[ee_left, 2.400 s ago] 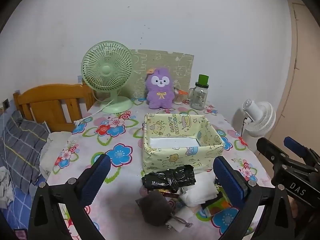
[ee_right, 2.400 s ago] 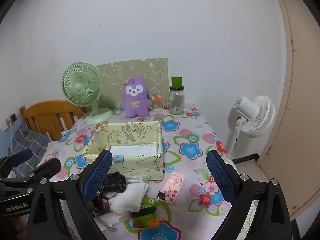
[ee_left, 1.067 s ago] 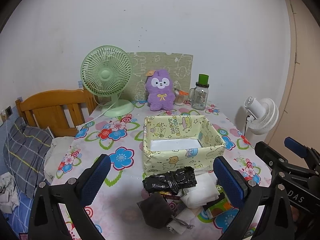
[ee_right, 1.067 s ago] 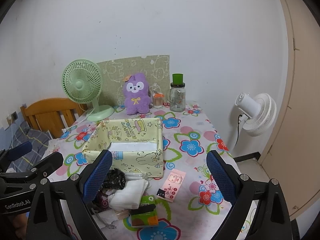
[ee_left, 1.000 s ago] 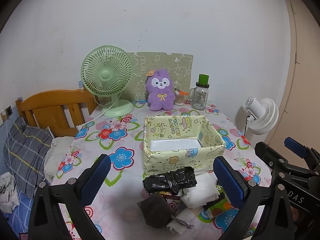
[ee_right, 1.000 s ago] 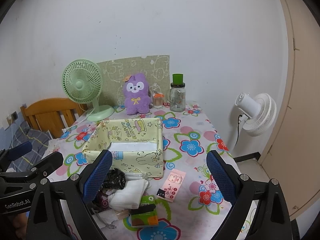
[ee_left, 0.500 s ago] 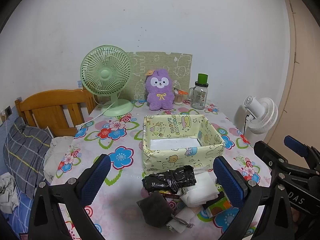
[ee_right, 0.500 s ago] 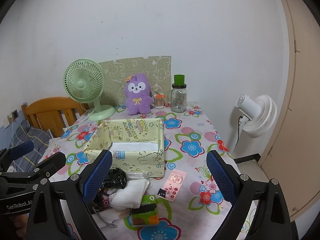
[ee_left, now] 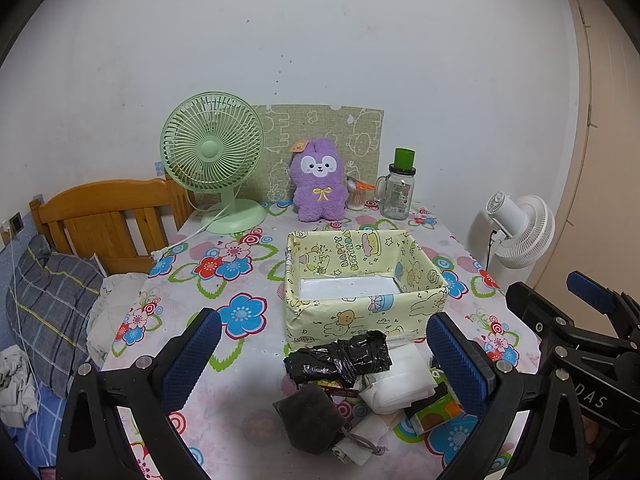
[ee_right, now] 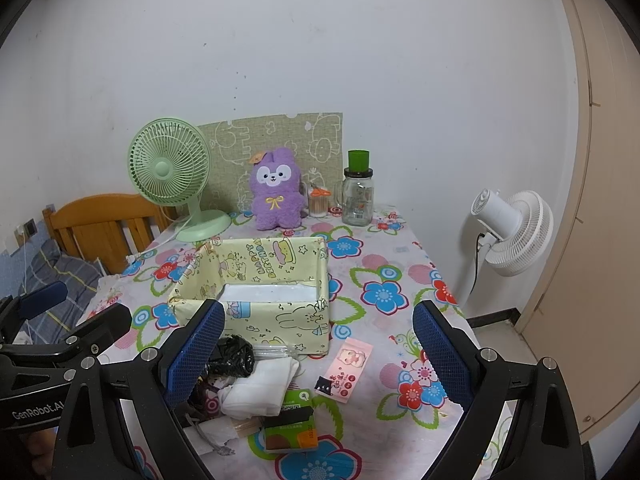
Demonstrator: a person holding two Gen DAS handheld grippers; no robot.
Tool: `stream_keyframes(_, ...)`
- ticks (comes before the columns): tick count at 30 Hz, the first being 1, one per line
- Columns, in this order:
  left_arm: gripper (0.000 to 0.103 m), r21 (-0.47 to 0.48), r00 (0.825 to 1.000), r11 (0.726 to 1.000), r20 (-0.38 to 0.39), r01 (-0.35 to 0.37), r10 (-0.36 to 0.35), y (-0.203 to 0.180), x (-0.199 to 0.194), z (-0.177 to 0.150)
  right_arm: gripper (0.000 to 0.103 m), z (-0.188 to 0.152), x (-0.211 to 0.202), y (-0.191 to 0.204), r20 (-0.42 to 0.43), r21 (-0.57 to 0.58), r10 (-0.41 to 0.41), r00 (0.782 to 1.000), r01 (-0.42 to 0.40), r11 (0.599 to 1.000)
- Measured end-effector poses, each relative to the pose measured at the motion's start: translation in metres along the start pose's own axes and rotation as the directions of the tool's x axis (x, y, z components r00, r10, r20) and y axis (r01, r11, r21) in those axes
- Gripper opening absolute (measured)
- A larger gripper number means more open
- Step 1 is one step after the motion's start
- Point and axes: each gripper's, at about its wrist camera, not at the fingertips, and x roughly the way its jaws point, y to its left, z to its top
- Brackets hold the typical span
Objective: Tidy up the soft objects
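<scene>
Floral-print tablecloth (ee_left: 192, 280), left view: yellow cartoon-paper box (ee_left: 366, 312), empty; heaped before it, crumpled black plastic bag (ee_left: 340, 358), folded white cloth (ee_left: 400, 380), dark grey drawstring pouch (ee_left: 310, 416). All judged light, limp; best pinched mid-bulk. Left gripper (ee_left: 324, 354) spread wide, nothing held.

Right view: right gripper (ee_right: 316, 350) likewise agape, empty above the heap; pink sticker card (ee_right: 346, 368) apart.

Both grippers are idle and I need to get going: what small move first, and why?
Probably lower the left gripper onto the black plastic bag. Both grippers hang open and empty, the bag lies on top of the pile nearest the yellow box, and the box looks empty.
</scene>
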Motion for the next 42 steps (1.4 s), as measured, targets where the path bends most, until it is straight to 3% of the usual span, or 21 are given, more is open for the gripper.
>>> stream_keyframes(31, 0.103, -0.002, 1.0, 1.0, -0.014, 0.026, -0.026, 0.002, 0.004, 0.002, 0.097, 0.0, 0.005, 0.002, -0.015, -0.006, 0.001, 1.0, -0.001, 1.0)
stream_keyframes(42, 0.103, -0.001, 0.998, 1.0, -0.069, 0.006, -0.006, 0.009, 0.028, -0.003, 0.097, -0.005, 0.023, 0.002, -0.058, -0.002, 0.023, 0.998, -0.024, 1.0)
